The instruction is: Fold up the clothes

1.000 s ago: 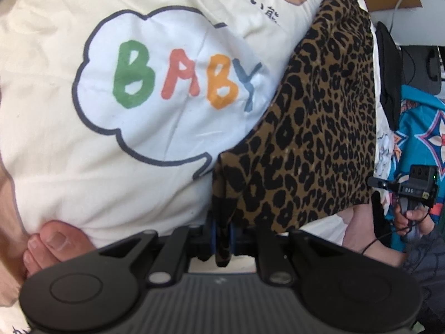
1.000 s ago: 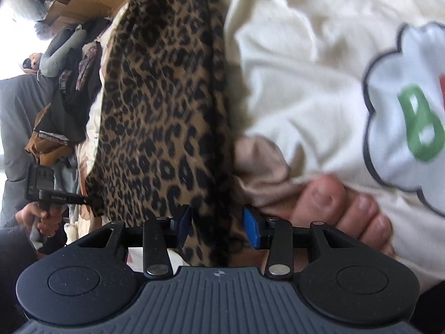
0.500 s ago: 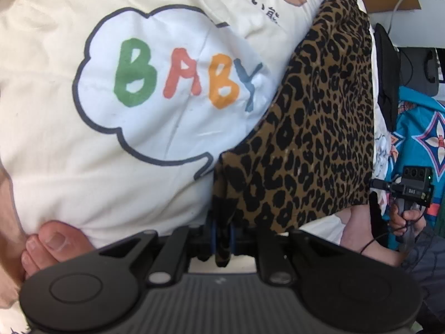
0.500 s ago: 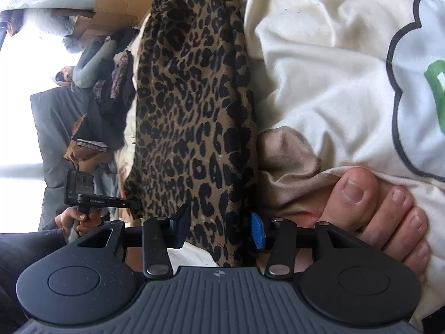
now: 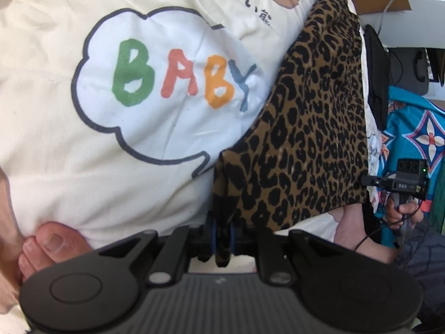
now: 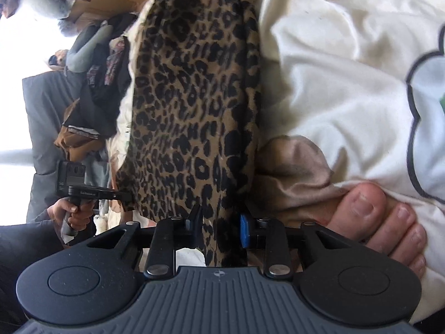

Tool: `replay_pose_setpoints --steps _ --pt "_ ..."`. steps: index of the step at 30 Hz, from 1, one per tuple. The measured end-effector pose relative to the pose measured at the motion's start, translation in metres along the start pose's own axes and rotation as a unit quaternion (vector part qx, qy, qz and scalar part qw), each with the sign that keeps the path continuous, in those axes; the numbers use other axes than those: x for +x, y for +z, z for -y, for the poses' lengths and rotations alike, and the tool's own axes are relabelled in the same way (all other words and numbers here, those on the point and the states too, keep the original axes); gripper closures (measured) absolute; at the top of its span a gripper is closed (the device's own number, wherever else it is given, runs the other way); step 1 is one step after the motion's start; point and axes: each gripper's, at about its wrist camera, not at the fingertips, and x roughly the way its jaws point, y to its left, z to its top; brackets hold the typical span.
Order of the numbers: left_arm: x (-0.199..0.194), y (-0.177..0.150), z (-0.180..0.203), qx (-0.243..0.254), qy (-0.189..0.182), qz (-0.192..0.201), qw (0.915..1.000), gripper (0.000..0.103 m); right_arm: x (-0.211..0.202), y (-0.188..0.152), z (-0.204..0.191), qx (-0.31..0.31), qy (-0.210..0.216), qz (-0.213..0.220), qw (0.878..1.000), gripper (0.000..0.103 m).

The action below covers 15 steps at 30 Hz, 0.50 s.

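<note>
Leopard-print garment: pinched in left tool; right tool just closing around its hem at 6 o'clock, not yet pressing; may slip free.

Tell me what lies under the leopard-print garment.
The leopard-print garment lies on a cream sheet printed with a BABY cloud, covering part of it. Whatever else lies beneath the garment is hidden.

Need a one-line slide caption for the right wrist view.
Right hand-held gripper closing on the near edge of a leopard-print garment lying on a cream printed sheet, bare toes alongside.
</note>
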Motion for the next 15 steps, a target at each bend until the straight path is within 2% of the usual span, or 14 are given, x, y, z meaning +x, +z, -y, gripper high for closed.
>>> replay_pose_setpoints --steps 5,12,14,15 --pt "0.003 0.001 0.000 0.001 0.001 0.002 1.0000 0.093 0.013 -0.002 0.000 0.012 -0.009 -0.005 1.000 0.069" --pt "0.004 -0.002 -0.001 -0.006 -0.013 0.004 0.9999 0.093 0.011 -0.013 -0.001 0.019 -0.002 -0.019 1.000 0.069" --pt "0.003 -0.003 -0.001 -0.008 -0.017 0.005 0.9998 0.094 0.012 -0.016 -0.001 0.019 0.004 -0.023 1.000 0.071" --pt "0.003 -0.004 -0.001 -0.011 -0.019 0.006 0.9997 0.094 0.012 -0.017 -0.001 0.019 0.006 -0.022 1.000 0.079"
